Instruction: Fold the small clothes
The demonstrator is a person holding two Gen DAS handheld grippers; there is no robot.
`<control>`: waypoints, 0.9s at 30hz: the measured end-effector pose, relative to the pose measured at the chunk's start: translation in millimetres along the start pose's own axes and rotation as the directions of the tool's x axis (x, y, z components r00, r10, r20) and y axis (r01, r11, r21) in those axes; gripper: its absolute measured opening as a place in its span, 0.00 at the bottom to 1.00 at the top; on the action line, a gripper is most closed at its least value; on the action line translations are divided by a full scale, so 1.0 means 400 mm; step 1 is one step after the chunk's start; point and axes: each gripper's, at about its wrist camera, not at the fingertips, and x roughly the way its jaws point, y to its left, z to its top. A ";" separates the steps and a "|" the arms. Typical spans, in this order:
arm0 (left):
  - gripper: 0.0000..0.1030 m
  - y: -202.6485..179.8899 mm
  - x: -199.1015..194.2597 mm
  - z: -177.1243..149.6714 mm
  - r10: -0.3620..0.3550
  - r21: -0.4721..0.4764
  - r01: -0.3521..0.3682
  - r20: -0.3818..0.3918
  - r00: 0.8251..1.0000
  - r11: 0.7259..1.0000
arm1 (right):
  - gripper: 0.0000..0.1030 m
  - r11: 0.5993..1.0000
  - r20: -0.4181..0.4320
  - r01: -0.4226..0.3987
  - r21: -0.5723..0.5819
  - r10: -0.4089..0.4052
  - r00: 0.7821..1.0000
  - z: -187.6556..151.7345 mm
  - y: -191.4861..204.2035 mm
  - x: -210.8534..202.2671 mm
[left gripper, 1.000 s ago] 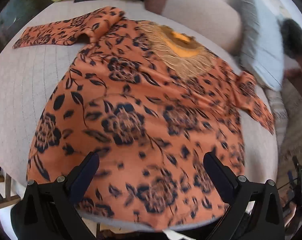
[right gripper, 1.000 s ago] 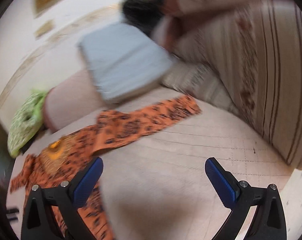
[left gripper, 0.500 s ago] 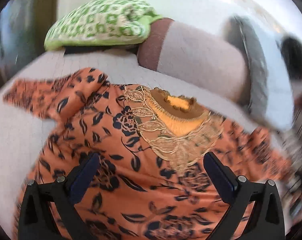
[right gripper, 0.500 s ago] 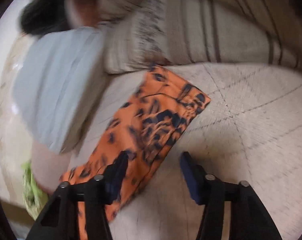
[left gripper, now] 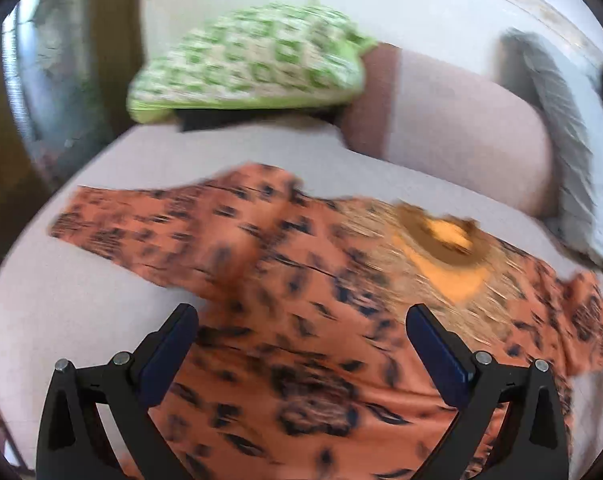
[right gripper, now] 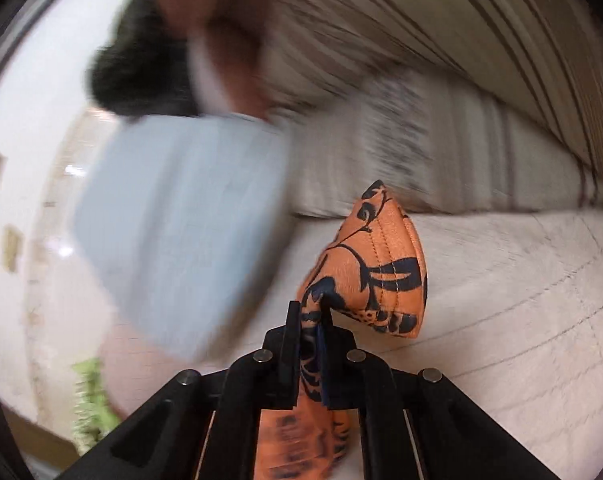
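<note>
Through the left wrist camera I see my left gripper (left gripper: 301, 332) spread wide and empty, hanging over the orange floral top (left gripper: 309, 320), which lies flat on the pale cushion (left gripper: 81, 308). The left sleeve (left gripper: 149, 220) stretches away up and to the left, its long axis roughly crosswise to my fingers, so this hand is the nearer one to it.

Through the right wrist camera my right gripper (right gripper: 310, 320) has just been closing and now pinches the other sleeve (right gripper: 375, 268), the cuff bunched and standing up just past the tips. I judge both sleeves fold inward next.
</note>
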 end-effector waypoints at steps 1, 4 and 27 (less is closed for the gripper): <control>1.00 0.024 -0.001 0.008 0.028 -0.019 -0.028 -0.003 1.000 0.999 | 0.07 0.999 0.008 -0.040 -0.016 0.040 0.999 0.005 0.049 -0.023; 1.00 0.102 0.002 0.026 0.086 -0.078 -0.085 0.006 0.996 0.993 | 0.07 0.978 0.016 -0.175 -0.112 0.178 0.984 -0.021 0.254 -0.110; 1.00 0.482 0.005 0.082 0.262 -0.290 -0.248 0.012 0.965 0.924 | 0.11 0.606 -0.606 -0.407 -0.684 -0.162 0.779 -1.283 0.949 0.224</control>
